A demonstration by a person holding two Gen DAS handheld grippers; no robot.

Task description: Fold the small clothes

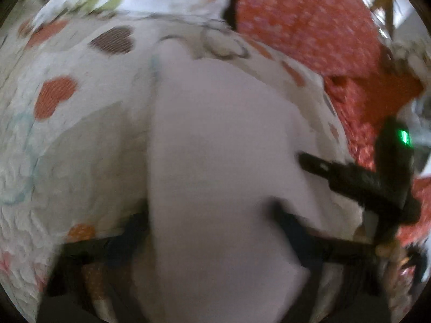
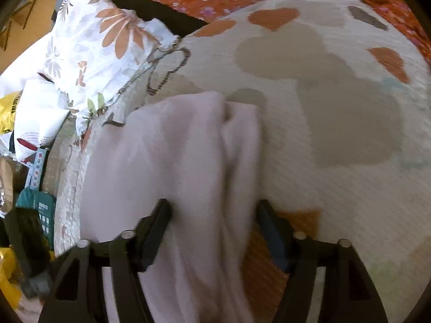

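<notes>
A pale pink garment (image 2: pixel 172 161) lies lengthwise on the heart-print quilt (image 2: pixel 336 102), running away between the right gripper (image 2: pixel 212 215)'s part-open jaws and, seemingly, the blurred left gripper (image 1: pixel 210 215)'s too.

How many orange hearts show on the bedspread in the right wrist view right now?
5: two at the top centre, one at the right edge, one right of the right gripper, partly covered, one partly under the pale pink garment. More may be hidden.

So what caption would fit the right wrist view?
Right gripper straddling a bunched pale pink garment on a heart-patterned quilt.
</notes>
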